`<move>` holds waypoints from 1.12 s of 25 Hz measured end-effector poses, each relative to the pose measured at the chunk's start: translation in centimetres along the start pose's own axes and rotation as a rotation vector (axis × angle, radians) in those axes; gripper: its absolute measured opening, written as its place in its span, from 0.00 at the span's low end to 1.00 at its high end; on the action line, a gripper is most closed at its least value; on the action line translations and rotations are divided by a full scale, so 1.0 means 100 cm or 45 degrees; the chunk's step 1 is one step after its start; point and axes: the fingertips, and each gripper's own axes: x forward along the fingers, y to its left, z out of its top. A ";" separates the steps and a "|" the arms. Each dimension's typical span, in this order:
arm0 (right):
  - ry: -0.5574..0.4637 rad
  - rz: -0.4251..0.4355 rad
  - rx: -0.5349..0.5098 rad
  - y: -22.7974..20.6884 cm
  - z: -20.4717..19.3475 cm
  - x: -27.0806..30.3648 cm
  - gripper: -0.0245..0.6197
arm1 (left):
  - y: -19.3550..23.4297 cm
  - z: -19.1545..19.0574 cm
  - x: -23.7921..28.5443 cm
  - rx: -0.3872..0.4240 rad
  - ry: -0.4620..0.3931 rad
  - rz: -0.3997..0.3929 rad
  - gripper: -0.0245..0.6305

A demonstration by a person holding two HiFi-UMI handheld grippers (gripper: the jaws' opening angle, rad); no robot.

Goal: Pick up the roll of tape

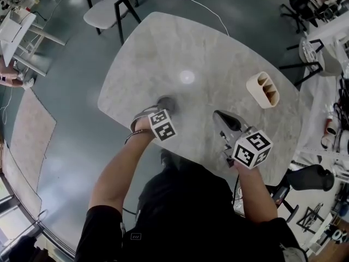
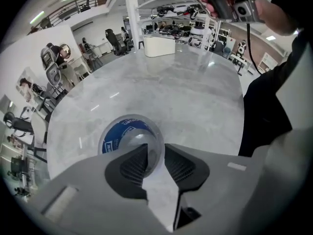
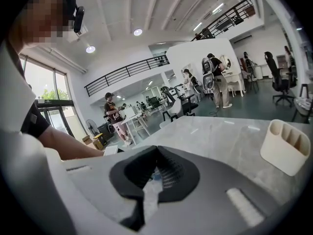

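The roll of tape [image 2: 128,137], clear with a blue core, lies flat on the marble table [image 2: 186,92] near its front left edge. My left gripper [image 2: 155,148] points steeply down at it. One pad sits inside the roll's hole, the other outside, and both press on the near wall. In the head view the left gripper [image 1: 165,103] covers the roll. My right gripper [image 1: 217,114] hovers over the table's front right, apart from the roll. Its tips [image 3: 155,151] meet with nothing between them.
A beige compartment holder [image 1: 263,89] stands near the table's right edge, also seen as the holder [image 3: 286,146] in the right gripper view. A white chair [image 1: 109,7] stands beyond the far left corner. A white cable [image 1: 207,11] runs onto the far edge.
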 end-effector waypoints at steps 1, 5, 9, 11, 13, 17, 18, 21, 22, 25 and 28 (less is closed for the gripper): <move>0.002 -0.002 0.000 0.000 0.000 -0.002 0.04 | 0.000 0.000 0.000 0.007 0.002 0.001 0.21; 0.009 -0.003 -0.002 0.004 -0.002 -0.004 0.04 | -0.002 0.000 -0.002 0.024 -0.009 0.006 0.19; 0.017 0.003 -0.010 0.011 -0.003 -0.005 0.04 | -0.007 -0.001 -0.007 0.002 -0.039 -0.012 0.12; 0.018 0.002 -0.013 0.014 -0.003 -0.006 0.04 | -0.012 -0.002 -0.010 -0.008 -0.053 -0.030 0.12; 0.019 0.004 -0.017 0.019 -0.003 -0.006 0.04 | -0.017 -0.003 -0.014 -0.028 -0.070 -0.041 0.12; 0.016 0.014 -0.037 0.029 -0.001 -0.009 0.04 | -0.017 0.000 -0.029 -0.088 -0.133 -0.019 0.12; 0.014 0.016 -0.043 0.033 0.001 -0.009 0.04 | -0.015 0.002 -0.035 -0.117 -0.159 -0.009 0.12; 0.007 0.021 -0.064 0.044 0.005 -0.011 0.04 | -0.006 0.006 -0.060 -0.206 -0.249 0.031 0.12; 0.003 0.024 -0.072 0.049 0.006 -0.012 0.04 | -0.005 0.006 -0.069 -0.223 -0.276 0.046 0.12; -0.013 0.031 -0.096 0.068 0.009 -0.014 0.04 | -0.005 0.006 -0.099 -0.255 -0.354 0.091 0.12; -0.034 0.033 -0.120 0.090 0.013 -0.021 0.04 | -0.008 0.002 -0.132 -0.284 -0.432 0.145 0.12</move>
